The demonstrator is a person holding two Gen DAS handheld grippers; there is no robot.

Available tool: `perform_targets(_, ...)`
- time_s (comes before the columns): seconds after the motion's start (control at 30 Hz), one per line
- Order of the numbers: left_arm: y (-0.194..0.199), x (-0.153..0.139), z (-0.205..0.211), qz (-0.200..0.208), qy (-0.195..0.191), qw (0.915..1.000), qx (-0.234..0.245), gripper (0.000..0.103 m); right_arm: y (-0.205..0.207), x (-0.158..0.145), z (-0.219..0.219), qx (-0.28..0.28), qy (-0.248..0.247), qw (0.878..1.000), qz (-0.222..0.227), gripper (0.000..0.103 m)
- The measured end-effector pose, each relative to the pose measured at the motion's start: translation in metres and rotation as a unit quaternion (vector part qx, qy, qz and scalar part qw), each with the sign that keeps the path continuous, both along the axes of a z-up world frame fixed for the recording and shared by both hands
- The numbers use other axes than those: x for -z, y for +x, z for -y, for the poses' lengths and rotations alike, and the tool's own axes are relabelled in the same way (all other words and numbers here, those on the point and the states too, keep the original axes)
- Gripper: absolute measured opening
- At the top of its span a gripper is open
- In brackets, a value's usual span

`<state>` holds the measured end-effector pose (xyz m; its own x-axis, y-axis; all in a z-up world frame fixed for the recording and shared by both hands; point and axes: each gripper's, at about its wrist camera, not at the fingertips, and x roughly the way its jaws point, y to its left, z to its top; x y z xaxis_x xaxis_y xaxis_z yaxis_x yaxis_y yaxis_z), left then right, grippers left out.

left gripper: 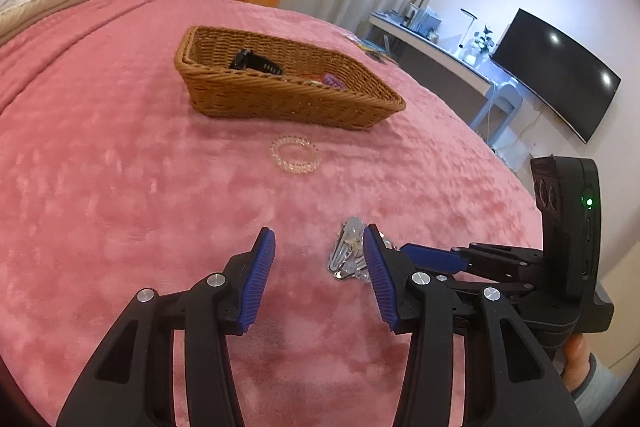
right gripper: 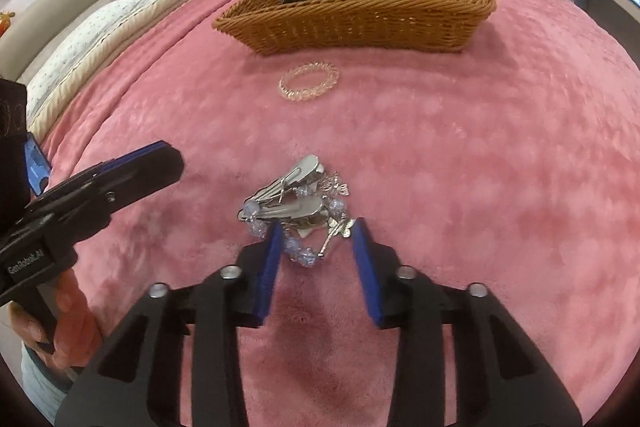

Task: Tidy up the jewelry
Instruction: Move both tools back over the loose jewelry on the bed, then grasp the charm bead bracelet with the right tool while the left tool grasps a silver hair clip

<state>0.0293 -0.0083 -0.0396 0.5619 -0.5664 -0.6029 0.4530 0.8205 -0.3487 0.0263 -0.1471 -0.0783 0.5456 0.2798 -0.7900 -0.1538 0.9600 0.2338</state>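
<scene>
Both sets of jaws stand wide apart and hold nothing. Those of the right gripper (right gripper: 316, 237) straddle the near edge of a pile of silver hair clips (right gripper: 294, 205) with pale blue beads and small butterfly charms, lying on the pink bedspread (right gripper: 480, 167). To its left, the left gripper (left gripper: 318, 251) hovers beside the same pile. Farther on lies one clear spiral hair tie (right gripper: 309, 81), and beyond it one wicker basket (right gripper: 360, 23) containing a black watch (left gripper: 256, 63) and a purple hair tie (left gripper: 334, 81).

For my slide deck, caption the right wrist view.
Open right hand-held gripper poised over silver hair clips on pink blanket, wicker basket beyond.
</scene>
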Motion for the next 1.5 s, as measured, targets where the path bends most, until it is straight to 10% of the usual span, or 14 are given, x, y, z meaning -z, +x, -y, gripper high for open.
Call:
perform_targets(0.3,0.003,0.009,0.016,-0.013,0.028,0.9992,0.025,0.044,-0.012,-0.004,0.015,0.03,-0.048,0.998,0.018,0.005)
perform_targets(0.77,-0.011,0.02,0.056,0.005,0.119,0.9895,0.082,0.042,-0.013,-0.012,0.072,0.124,-0.049,0.99,0.048,0.005)
perform_targets(1.5,-0.004,0.02,0.081,0.011,0.163,0.9808,0.107,0.036,-0.016,0.003,0.081,0.098,0.009,0.994,0.043,0.005)
